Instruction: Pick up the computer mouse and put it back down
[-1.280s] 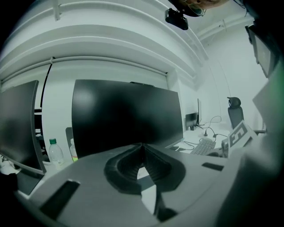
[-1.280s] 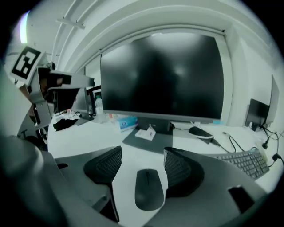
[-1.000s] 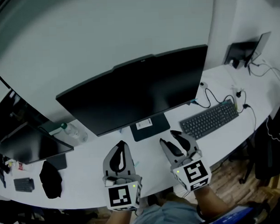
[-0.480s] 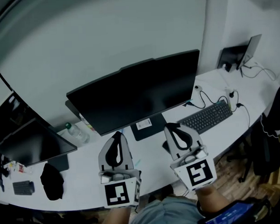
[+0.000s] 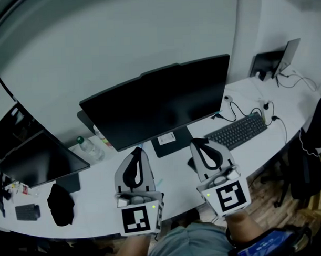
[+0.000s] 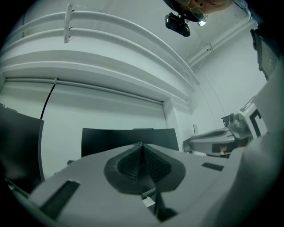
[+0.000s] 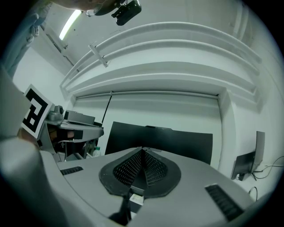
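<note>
— White curved desk (image 5: pixel 100 203). Nearest things?
— Left gripper (image 5: pixel 136 150): jaws pressed together, nothing between them. Right gripper (image 5: pixel 198 142): likewise clenched, empty.
— Mouse?
— Dark computer mouse (image 5: pixel 190 163) on the desk, peeking out just left of the right gripper. Not gripped.
— Beyond?
— Black monitor (image 5: pixel 159 104); keyboard (image 5: pixel 237 131) to its right.

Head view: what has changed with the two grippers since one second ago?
The grey right gripper closed its jaws, which were apart before, on nothing. Both it and the grey left gripper rose slightly. The left jaws stayed shut; the large black monitor and the black keyboard stayed in place.
</note>
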A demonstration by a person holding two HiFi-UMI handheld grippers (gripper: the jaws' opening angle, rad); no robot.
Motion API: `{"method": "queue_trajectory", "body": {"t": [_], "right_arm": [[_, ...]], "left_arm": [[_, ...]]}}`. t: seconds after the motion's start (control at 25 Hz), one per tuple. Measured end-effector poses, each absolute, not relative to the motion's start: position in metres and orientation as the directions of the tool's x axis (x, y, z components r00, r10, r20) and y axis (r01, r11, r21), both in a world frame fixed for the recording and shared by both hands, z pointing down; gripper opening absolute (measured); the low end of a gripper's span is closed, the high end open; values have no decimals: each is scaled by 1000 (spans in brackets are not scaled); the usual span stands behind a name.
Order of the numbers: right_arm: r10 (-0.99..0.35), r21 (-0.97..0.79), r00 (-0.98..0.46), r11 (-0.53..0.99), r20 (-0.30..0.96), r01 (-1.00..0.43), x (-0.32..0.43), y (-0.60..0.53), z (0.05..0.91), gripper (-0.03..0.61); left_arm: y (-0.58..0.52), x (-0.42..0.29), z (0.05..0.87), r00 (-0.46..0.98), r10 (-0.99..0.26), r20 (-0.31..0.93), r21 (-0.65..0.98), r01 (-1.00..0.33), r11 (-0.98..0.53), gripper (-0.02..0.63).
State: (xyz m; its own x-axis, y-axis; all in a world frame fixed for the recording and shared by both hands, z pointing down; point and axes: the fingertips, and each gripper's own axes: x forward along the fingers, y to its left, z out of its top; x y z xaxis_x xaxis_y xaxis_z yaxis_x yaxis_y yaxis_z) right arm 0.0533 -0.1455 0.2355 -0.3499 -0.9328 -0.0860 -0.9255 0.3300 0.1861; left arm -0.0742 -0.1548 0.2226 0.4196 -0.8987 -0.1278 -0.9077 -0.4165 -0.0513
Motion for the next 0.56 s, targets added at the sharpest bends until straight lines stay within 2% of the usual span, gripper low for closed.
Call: {"method": "queue_trajectory", "body": {"t": [0.56], "right_arm": [[-931, 192, -355, 333, -90, -923, 49, -136, 234, 14]], "left_arm": [[-145, -74, 223, 428, -895, -127, -59, -904, -424, 8]]}}
